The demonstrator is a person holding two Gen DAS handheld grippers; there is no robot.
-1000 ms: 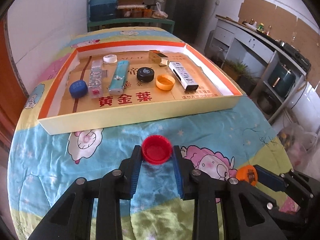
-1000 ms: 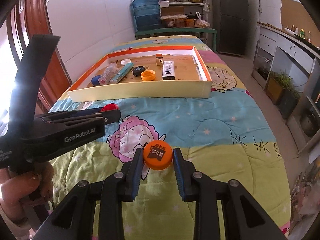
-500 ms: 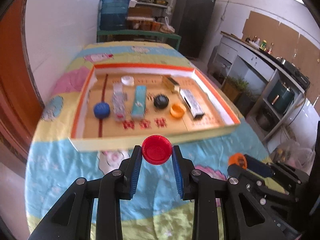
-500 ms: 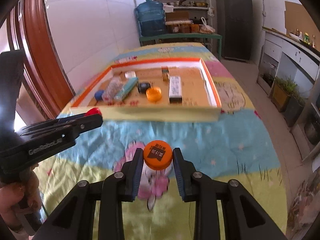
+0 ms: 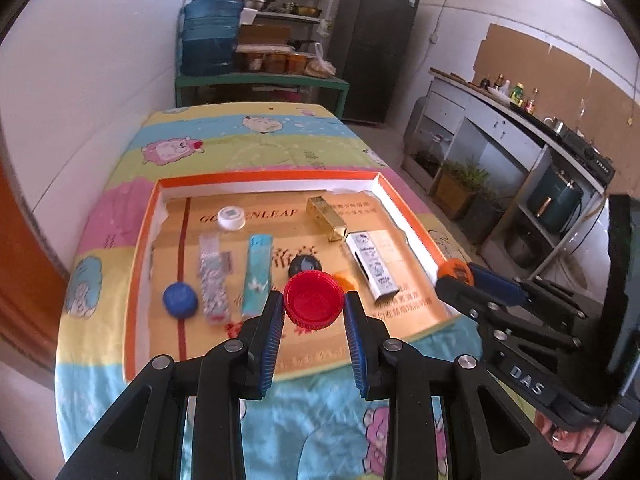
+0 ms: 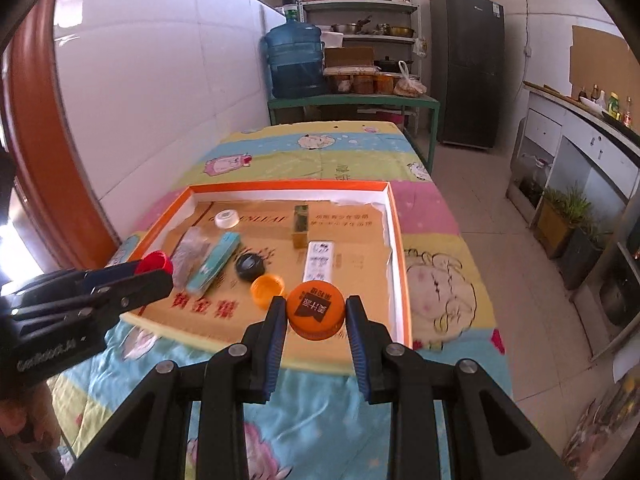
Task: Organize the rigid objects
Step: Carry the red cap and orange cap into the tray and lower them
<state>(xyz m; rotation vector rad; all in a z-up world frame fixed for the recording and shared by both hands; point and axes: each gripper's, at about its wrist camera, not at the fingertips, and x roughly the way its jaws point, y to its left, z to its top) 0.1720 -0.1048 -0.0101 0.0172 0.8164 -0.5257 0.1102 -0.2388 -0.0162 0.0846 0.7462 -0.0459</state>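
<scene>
My left gripper is shut on a red bottle cap and holds it in the air over the front part of the orange-rimmed tray. My right gripper is shut on an orange bottle cap with a black label, held above the tray's front right part. In the tray lie a blue cap, a clear packet, a teal box, a black cap, a white cap, a gold box and a white box. A second orange cap lies there too.
The tray sits on a table with a cartoon-print cloth. A white tiled wall runs along the left. A shelf with a blue water jug stands behind the table. Cabinets line the right side.
Both grippers have risen from the cloth and moved forward over the tray, each still holding its cap.
</scene>
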